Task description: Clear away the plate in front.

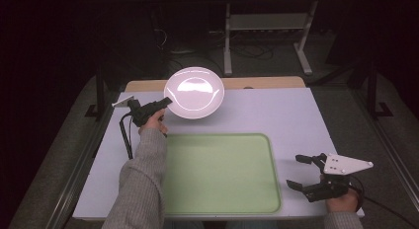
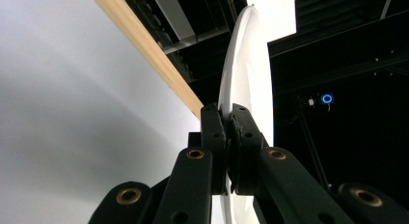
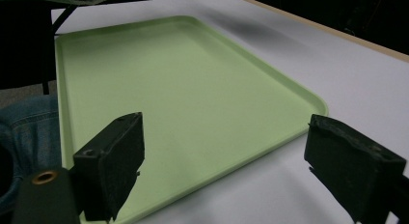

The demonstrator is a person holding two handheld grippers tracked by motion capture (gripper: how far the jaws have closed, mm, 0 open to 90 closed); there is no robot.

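A round white plate (image 1: pixel 194 92) hangs above the far left part of the table, tilted so its face shows in the high view. My left gripper (image 1: pixel 167 101) is shut on its left rim. In the left gripper view the plate (image 2: pixel 248 74) stands edge-on, pinched between the two black pads (image 2: pixel 213 132). A pale green tray (image 1: pixel 217 172) lies flat at the near middle of the table. My right gripper (image 1: pixel 295 171) rests at the near right, beside the tray's right edge, open with nothing between its fingers. In the right gripper view the tray (image 3: pixel 169 93) lies ahead of the spread fingertips (image 3: pixel 224 168).
The white tabletop (image 1: pixel 291 120) has a wooden strip (image 1: pixel 267 82) along its far edge. Metal frame rails (image 1: pixel 86 155) run along the table's sides. Dark floor with a stand's legs (image 1: pixel 228 41) lies beyond. A grey sleeve (image 1: pixel 143 184) reaches over the tray's left edge.
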